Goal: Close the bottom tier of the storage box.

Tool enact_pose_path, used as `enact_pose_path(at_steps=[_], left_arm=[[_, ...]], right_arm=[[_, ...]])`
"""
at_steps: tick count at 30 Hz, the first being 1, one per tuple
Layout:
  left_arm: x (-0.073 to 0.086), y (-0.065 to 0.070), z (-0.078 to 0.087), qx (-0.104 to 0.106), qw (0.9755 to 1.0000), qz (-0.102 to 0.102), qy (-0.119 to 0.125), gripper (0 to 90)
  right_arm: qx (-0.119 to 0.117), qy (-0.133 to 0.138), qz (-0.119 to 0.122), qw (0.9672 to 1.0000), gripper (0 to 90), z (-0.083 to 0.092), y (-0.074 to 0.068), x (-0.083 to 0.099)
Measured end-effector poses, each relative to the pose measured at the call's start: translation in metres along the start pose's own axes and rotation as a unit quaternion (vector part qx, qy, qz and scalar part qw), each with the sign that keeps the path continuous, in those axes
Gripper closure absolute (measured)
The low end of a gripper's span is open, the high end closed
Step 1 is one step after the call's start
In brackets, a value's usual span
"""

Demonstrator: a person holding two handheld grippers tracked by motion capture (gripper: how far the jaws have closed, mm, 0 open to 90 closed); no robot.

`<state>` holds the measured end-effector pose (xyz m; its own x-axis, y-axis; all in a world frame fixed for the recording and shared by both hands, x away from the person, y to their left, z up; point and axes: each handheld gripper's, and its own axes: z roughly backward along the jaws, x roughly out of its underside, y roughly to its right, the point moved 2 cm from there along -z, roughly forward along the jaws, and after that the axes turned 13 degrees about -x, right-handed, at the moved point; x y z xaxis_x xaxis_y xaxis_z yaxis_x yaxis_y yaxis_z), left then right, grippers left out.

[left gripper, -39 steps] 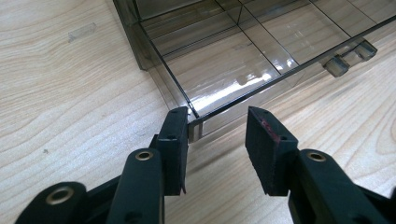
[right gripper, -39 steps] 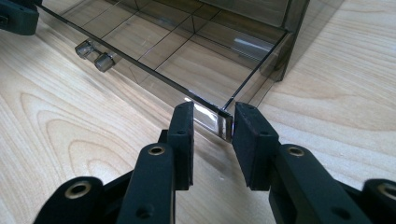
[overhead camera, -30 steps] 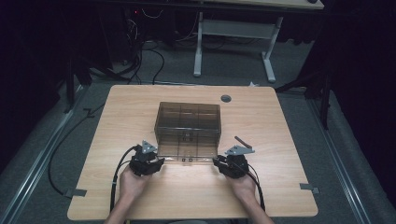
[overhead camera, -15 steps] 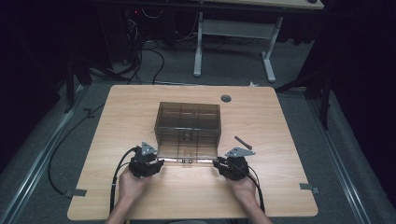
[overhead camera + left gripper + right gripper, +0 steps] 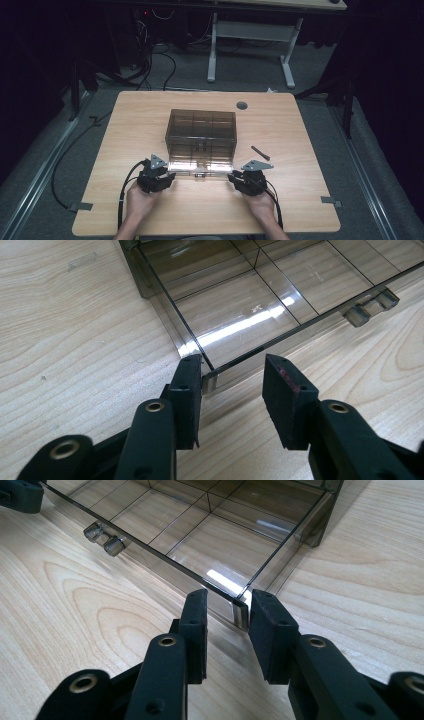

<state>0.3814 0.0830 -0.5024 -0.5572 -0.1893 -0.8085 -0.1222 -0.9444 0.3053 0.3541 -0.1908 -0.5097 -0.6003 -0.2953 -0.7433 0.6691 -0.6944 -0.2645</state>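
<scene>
A smoky clear compartment box (image 5: pixel 201 131) stands mid-table, its lid (image 5: pixel 200 167) swung down flat toward the person. My left gripper (image 5: pixel 170 176) sits at the lid's front left corner (image 5: pixel 207 377). Its jaws are apart, with one pad (image 5: pixel 187 385) against the corner and the other clear of it. My right gripper (image 5: pixel 233 177) straddles the lid's front right corner (image 5: pixel 240 611). That corner lies close to one pad (image 5: pixel 267 625), with a gap to the other. Two latch tabs (image 5: pixel 370 307) stick out from the lid's front edge.
A short dark stick (image 5: pixel 260 152) lies on the wooden table (image 5: pixel 300 125) to the right of the box. A round cable hole (image 5: pixel 242 105) is behind the box. Cables trail from both grippers toward the table's front edge.
</scene>
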Motion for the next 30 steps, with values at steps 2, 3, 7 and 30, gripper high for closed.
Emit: enact_pose_path(at_steps=[2,3,7,30], left_arm=[[0.0,0.0,0.001,0.0,1.0,0.0,0.0,59.9],[0.001,0.0,0.001,0.0,1.0,0.0,0.0,59.9],[0.002,0.001,0.002,-0.004,1.0,-0.009,0.001,59.8],[0.008,0.002,0.012,0.002,0.9999,-0.011,-0.005,59.2]], right_arm=[[0.0,0.0,0.001,1.0,69.4,0.001,-0.001,0.001],[0.0,0.001,0.0,1.0,69.4,0.001,-0.001,0.001],[-0.004,0.003,-0.001,1.0,69.2,0.001,-0.002,0.004],[-0.006,0.0,0.005,1.0,69.3,0.006,-0.007,0.009]])
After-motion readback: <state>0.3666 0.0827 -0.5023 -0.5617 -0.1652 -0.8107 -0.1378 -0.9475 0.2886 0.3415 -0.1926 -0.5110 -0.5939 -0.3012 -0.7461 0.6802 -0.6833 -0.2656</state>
